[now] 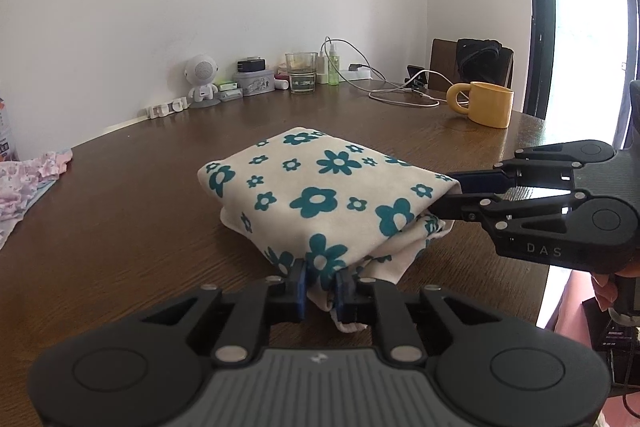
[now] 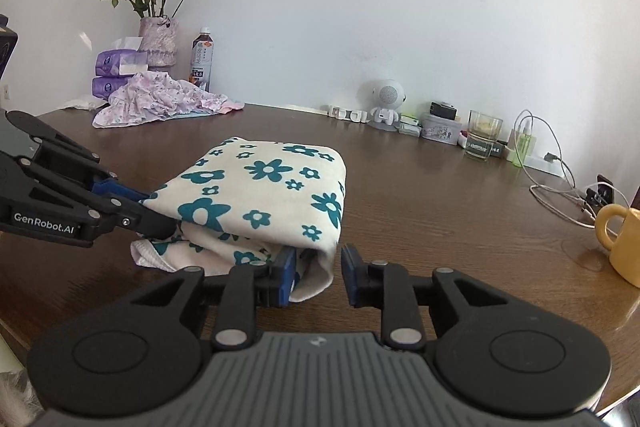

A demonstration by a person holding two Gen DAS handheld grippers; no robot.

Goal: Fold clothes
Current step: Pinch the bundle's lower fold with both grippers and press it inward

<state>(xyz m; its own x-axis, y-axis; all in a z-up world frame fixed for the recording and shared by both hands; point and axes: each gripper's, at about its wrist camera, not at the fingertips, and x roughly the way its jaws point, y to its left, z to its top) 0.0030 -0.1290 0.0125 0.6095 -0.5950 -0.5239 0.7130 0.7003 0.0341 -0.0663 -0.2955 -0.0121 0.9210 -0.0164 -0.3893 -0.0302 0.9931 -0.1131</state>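
A cream cloth with teal flowers (image 1: pixel 320 187) lies folded into a thick packet in the middle of the brown table (image 1: pixel 120 211). My left gripper (image 1: pixel 322 289) is shut on the packet's near corner, with fabric bunched between its blue pads. In the right wrist view the same gripper (image 2: pixel 156 207) pinches the cloth (image 2: pixel 264 187) at its left edge. My right gripper (image 2: pixel 318 279) stands open. The folded corner lies against its left pad and a gap shows before the right pad. From the left wrist view it (image 1: pixel 450 193) straddles the packet's right corner.
A yellow mug (image 1: pixel 490 105) stands at the right, near the table edge. A pile of pink clothes (image 2: pixel 160 99) lies at the far left. Along the wall stand a vase of flowers (image 2: pixel 158 41), a bottle (image 2: pixel 202 59), a glass (image 1: pixel 301 71) and white cables (image 1: pixel 400 95).
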